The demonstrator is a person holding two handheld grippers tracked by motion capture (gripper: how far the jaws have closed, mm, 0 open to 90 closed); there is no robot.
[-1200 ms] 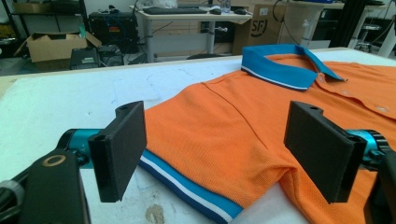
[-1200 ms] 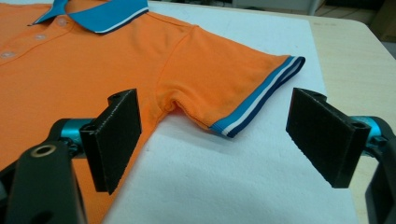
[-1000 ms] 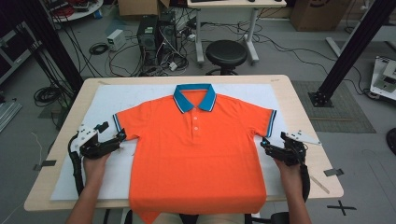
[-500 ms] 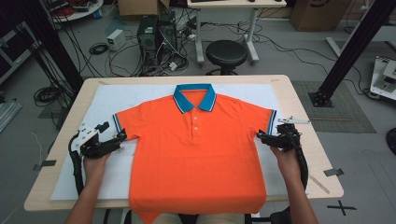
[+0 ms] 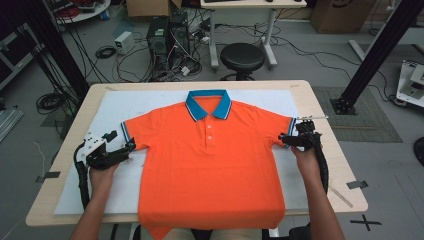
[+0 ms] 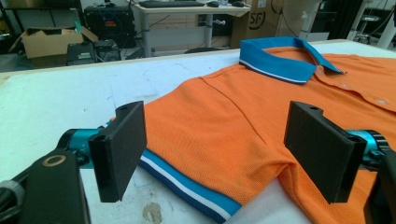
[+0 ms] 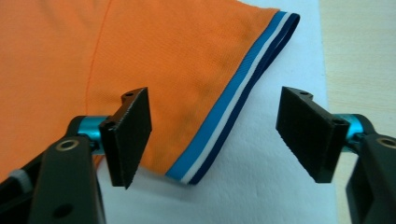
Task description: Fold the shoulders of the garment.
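This is a lab or technical workshop. Behind the tabletop (image 5: 325,150), black computer towers (image 5: 167,37) stand on a grey floor amid loose tangled cables (image 5: 107,52). A round black stool (image 5: 242,57) sits by a white desk (image 5: 240,5), cardboard boxes (image 5: 332,15) wait nearby, and black metal frame struts (image 5: 377,50) rise at the sides.

Grey floor (image 5: 125,60), black stool (image 5: 242,56), tangled cables (image 5: 100,52), cardboard box (image 5: 334,15).
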